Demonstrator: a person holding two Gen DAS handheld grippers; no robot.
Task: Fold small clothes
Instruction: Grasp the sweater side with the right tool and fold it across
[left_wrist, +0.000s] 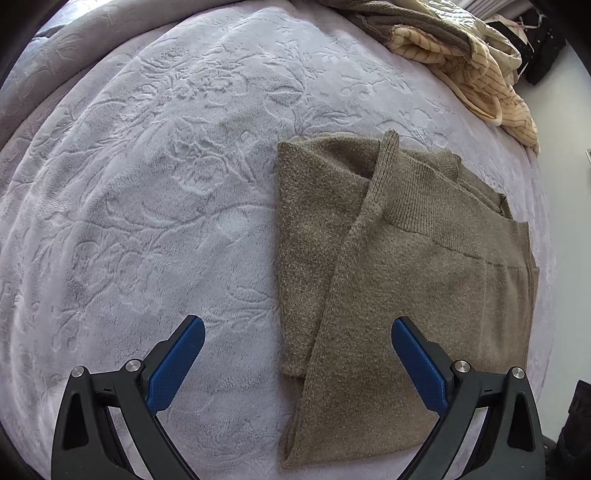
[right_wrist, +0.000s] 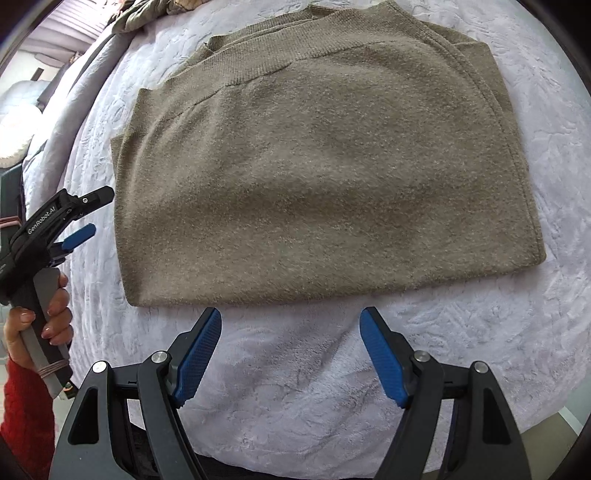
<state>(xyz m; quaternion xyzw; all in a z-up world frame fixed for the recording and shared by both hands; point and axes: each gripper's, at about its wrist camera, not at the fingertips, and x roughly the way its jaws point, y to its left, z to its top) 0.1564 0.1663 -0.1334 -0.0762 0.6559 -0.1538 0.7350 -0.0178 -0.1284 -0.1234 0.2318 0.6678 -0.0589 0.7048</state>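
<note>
An olive-brown knitted garment (left_wrist: 406, 266) lies folded flat on a pale lilac embossed blanket (left_wrist: 147, 184). My left gripper (left_wrist: 297, 328) is open and empty, hovering over the garment's near left edge. In the right wrist view the same garment (right_wrist: 314, 177) fills the middle as a neat rectangle with its ribbed band at the far side. My right gripper (right_wrist: 290, 321) is open and empty, just short of the garment's near edge. The left gripper also shows in the right wrist view (right_wrist: 85, 218), held by a hand at the garment's left side.
A heap of other clothes, cream striped and grey-brown (left_wrist: 469, 62), lies at the far right of the bed. The blanket (right_wrist: 498, 350) reaches the bed edge at the lower right. A hand in a red sleeve (right_wrist: 33, 350) is at the left.
</note>
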